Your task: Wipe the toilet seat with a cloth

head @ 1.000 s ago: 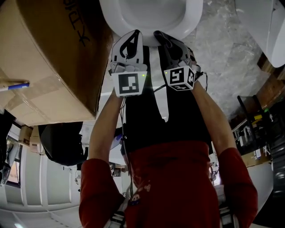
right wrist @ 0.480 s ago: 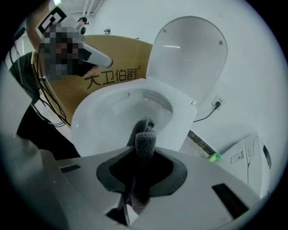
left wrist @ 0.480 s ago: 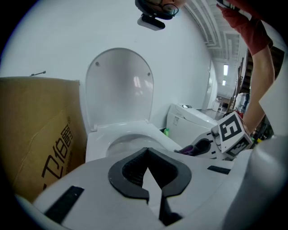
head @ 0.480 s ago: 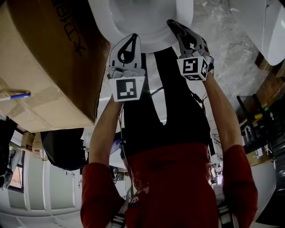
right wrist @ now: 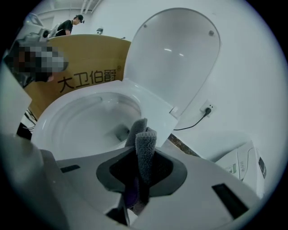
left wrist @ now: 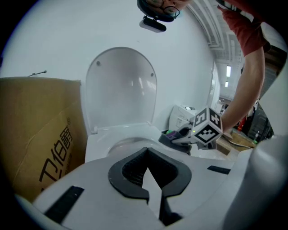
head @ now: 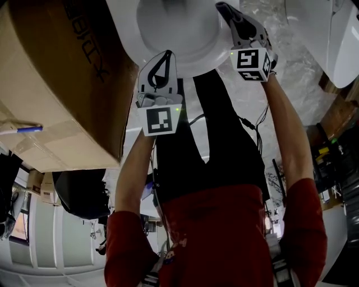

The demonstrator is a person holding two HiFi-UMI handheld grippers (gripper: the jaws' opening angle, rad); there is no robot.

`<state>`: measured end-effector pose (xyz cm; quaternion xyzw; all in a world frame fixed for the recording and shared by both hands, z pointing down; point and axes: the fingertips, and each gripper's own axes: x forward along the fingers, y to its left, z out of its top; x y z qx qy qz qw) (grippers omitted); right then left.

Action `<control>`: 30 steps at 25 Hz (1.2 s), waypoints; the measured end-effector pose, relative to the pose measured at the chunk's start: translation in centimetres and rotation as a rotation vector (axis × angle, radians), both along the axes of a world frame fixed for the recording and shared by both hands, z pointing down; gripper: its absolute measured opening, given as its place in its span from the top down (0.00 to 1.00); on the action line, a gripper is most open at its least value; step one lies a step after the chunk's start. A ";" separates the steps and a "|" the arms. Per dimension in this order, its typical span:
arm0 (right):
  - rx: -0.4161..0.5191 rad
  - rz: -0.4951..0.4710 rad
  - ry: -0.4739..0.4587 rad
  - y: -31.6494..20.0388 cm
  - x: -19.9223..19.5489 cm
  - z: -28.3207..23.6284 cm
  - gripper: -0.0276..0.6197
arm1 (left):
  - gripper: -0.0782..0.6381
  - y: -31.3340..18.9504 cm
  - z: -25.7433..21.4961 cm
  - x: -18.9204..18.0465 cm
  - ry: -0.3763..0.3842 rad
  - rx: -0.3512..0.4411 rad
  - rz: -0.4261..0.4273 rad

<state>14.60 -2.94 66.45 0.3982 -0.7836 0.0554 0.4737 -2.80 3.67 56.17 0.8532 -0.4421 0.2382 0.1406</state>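
Note:
A white toilet (head: 179, 31) stands at the top of the head view with its lid (right wrist: 175, 58) raised. My right gripper (right wrist: 141, 168) is shut on a folded grey cloth (right wrist: 145, 146), which sticks up past the jaws over the bowl's right rim (right wrist: 148, 119). In the head view the right gripper (head: 225, 8) reaches over the right side of the bowl. My left gripper (head: 163, 55) hovers at the bowl's front edge. Its jaws (left wrist: 146, 173) are shut with nothing between them. The right gripper (left wrist: 191, 134) also shows to the right of the bowl in the left gripper view.
A big cardboard box (head: 61, 84) stands close against the toilet's left side. A white appliance (right wrist: 245, 164) sits to the right, and a cable runs to a wall socket (right wrist: 208, 108) behind the toilet. Marbled floor (head: 291, 73) lies to the right.
My right gripper has moved forward and to the right with the cloth, from the bowl's front edge to over its right rim. The left gripper has barely shifted.

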 end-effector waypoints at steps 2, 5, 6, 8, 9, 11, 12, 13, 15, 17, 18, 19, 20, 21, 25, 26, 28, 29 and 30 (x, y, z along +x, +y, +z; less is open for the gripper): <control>0.011 0.037 -0.010 -2.5 0.3 -0.1 0.87 | 0.87 -0.3 -0.1 -0.1 -0.005 0.004 0.002; 0.018 0.106 -0.021 -5.9 0.6 -0.3 0.87 | 0.87 -0.7 -0.1 -0.2 0.020 -0.004 -0.036; 0.018 0.136 -0.026 -6.8 0.7 -0.4 0.87 | 0.87 -0.8 -0.2 -0.3 0.027 -0.006 -0.047; 0.023 0.204 -0.045 -8.5 0.7 -0.6 0.87 | 0.87 -1.0 -0.2 -0.3 -0.004 0.006 -0.012; 0.027 0.238 -0.054 -9.3 0.7 -0.7 0.87 | 0.87 -1.2 -0.2 -0.4 -0.015 0.010 0.000; 0.027 0.306 -0.064 -10.5 0.6 -0.8 0.87 | 0.87 -1.4 -0.2 -0.6 -0.019 0.012 0.002; 0.023 0.342 -0.068 -11.0 0.6 -0.9 0.87 | 0.87 -1.6 -0.3 -0.7 -0.019 0.014 0.002; 0.019 0.379 -0.073 -11.5 0.5 -1.0 0.87 | 0.87 -1.8 -0.3 -0.8 -0.020 0.014 0.003; 0.019 0.455 -0.084 -12.0 0.4 -1.1 0.87 | 0.87 -2.1 -0.3 -1.2 -0.007 0.010 -0.015; 0.026 0.525 -0.092 -12.3 0.2 -1.2 0.87 | 0.87 -2.3 -0.3 -1.7 0.028 -0.003 -0.064; 0.030 0.555 -0.094 -12.4 0.1 -1.2 0.87 | 0.87 -2.3 -0.3 -2.0 0.032 -0.005 -0.073; 0.034 0.579 -0.097 -12.5 0.0 -1.2 0.87 | 0.87 -2.5 -0.3 -2.3 0.052 -0.011 -0.100; 0.039 0.595 -0.098 -12.7 -0.1 -1.2 0.87 | 0.87 -2.6 -0.4 -2.7 0.095 -0.025 -0.157; 0.045 0.603 -0.098 -13.0 -0.2 -1.2 0.87 | 0.87 -2.7 -0.4 -3.1 0.133 -0.036 -0.207; 0.056 0.623 -0.096 -14.0 -1.0 -1.4 0.87 | 0.87 -3.0 -0.4 -4.9 0.149 -0.041 -0.247; 0.057 0.627 -0.099 -14.3 -1.3 -1.5 0.87 | 0.87 -3.1 -0.5 -5.4 0.149 -0.041 -0.256; 0.062 0.626 -0.110 -15.0 -2.4 -1.7 0.87 | 0.87 -3.1 -0.5 -6.4 0.149 -0.042 -0.277; 0.066 0.620 -0.116 -15.3 -3.1 -1.8 0.87 | 0.87 -3.1 -0.6 -6.9 0.150 -0.041 -0.288; 0.069 0.614 -0.121 -15.6 -3.9 -1.9 0.87 | 0.87 -3.1 -0.7 -7.4 0.151 -0.039 -0.301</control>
